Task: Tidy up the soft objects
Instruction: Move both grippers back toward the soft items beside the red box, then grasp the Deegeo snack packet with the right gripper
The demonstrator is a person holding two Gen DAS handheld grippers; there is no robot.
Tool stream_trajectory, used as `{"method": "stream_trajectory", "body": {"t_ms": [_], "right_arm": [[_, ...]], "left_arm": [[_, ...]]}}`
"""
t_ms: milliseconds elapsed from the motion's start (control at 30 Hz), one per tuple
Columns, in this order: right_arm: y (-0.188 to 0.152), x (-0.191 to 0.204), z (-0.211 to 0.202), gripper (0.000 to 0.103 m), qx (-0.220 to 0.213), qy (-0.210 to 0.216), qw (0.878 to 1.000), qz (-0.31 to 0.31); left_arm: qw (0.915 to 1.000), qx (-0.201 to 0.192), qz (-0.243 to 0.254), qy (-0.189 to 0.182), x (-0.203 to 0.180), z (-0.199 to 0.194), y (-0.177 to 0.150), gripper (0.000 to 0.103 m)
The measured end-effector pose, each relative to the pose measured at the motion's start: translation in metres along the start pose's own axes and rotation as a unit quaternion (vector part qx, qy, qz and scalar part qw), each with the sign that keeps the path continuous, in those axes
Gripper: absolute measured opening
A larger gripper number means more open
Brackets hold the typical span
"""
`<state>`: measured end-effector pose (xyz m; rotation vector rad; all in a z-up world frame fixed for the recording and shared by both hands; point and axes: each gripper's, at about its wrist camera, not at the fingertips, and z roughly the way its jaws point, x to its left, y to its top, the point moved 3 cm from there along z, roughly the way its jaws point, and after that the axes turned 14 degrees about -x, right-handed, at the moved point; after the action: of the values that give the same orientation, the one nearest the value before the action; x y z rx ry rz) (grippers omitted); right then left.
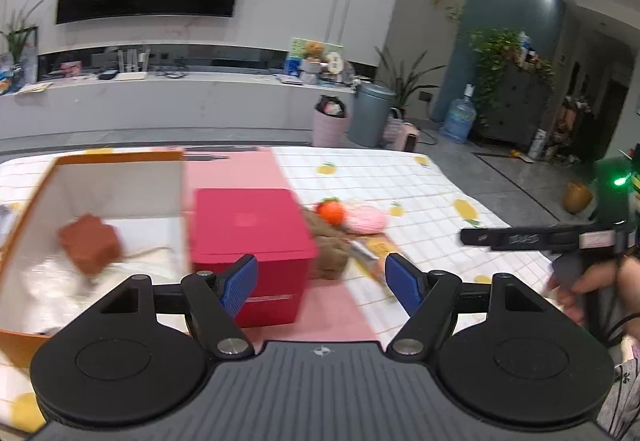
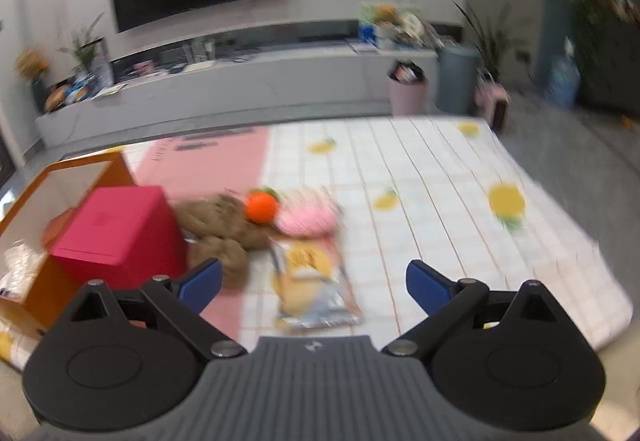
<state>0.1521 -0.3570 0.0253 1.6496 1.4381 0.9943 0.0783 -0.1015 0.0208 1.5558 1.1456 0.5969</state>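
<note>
Right now both claws gape wide w/ nothing between the pads: left gripper [image 1: 320, 283] over the red box [image 1: 250, 237], right gripper [image 2: 314, 283] above the snack packet [image 2: 314, 281]. Soft stuff lies on the checked cloth [image 2: 440, 177]: brown plush [image 2: 224, 225] pressed against the red box's side, orange ball [image 2: 261, 206] touching it, pink plush [image 2: 308, 219] just beside. Orange box [image 1: 40, 193] stands open, brown block [image 1: 90, 243] inside. Red box sits btwn the pile and the orange box.
</note>
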Motion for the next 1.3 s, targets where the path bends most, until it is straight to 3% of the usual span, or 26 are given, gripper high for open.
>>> {"method": "stream_trajectory", "body": {"t_ms": [100,200,267,433,633,833,900,933,1000,1133,1300], "right_arm": [[-0.022,-0.012,0.017,0.097,0.002,-0.01,1.0,0.014],[-0.04,-0.014,0.039,0.097,0.004,0.002,1.0,-0.013],[-0.05,-0.009,0.055,0.097,0.019,0.035,0.998,-0.043],[-0.07,-0.005,0.085,0.095,0.029,0.102,0.99,-0.09],[-0.077,-0.022,0.121,0.096,0.043,0.104,0.992,-0.051],[-0.08,-0.01,0.139,0.096,0.034,0.119,0.989,-0.076],[-0.084,-0.008,0.148,0.089,0.055,0.12,0.988,-0.081],[-0.085,-0.009,0.149,0.081,0.054,0.124,0.988,-0.079],[-0.083,-0.011,0.144,0.07,0.029,0.121,0.989,-0.085],[-0.079,-0.016,0.136,0.068,0.066,0.134,0.983,-0.106],[-0.076,-0.029,0.125,0.069,0.175,0.094,0.976,-0.095]], "left_arm": [[0.9982,-0.005,0.04,-0.043,-0.025,0.018,-0.018,0.088],[0.9956,-0.015,0.082,-0.044,-0.052,0.035,-0.043,0.088],[0.9936,-0.029,0.1,-0.045,-0.068,0.045,-0.059,0.088],[0.9929,-0.042,0.111,-0.012,-0.086,0.074,-0.086,0.091],[0.9947,-0.007,0.102,-0.001,-0.085,0.095,-0.092,0.091],[0.9949,0.011,0.094,0.034,-0.083,0.097,-0.095,0.091],[0.9969,0.016,0.072,0.026,-0.08,0.096,-0.095,0.091],[0.9975,0.02,0.065,0.019,-0.078,0.095,-0.095,0.091],[0.9977,0.024,0.06,0.019,-0.078,0.096,-0.095,0.091],[0.9978,0.018,0.055,0.033,-0.077,0.094,-0.092,0.091],[0.9992,0.029,0.02,0.02,-0.075,0.087,-0.092,0.091]]}}
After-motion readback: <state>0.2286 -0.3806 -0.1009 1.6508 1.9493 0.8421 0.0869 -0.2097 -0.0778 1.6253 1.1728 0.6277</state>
